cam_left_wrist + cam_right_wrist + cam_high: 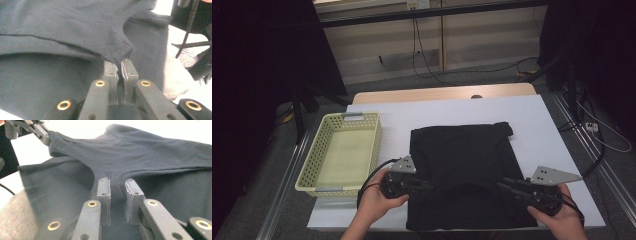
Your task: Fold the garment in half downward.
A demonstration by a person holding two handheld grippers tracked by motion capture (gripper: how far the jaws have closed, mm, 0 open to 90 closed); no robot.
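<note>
High view, near edge: two hands hold the grippers over a black T-shirt [467,172] spread on the white tabletop [542,120]. Left gripper [428,187], jaws nearly closed, pinches the garment's left edge; in the left gripper view the pads [126,72] clamp a fold of dark fabric. Right gripper [503,185], jaws narrowly parted, grips a thicker fold near the shirt's right side; the right gripper view shows cloth bunched between its pads [131,192]. Farther left, just beside the shirt, stands a pale yellow perforated basket [314,150]. Beyond the tabletop, cables [422,55] trail across the floor.
</note>
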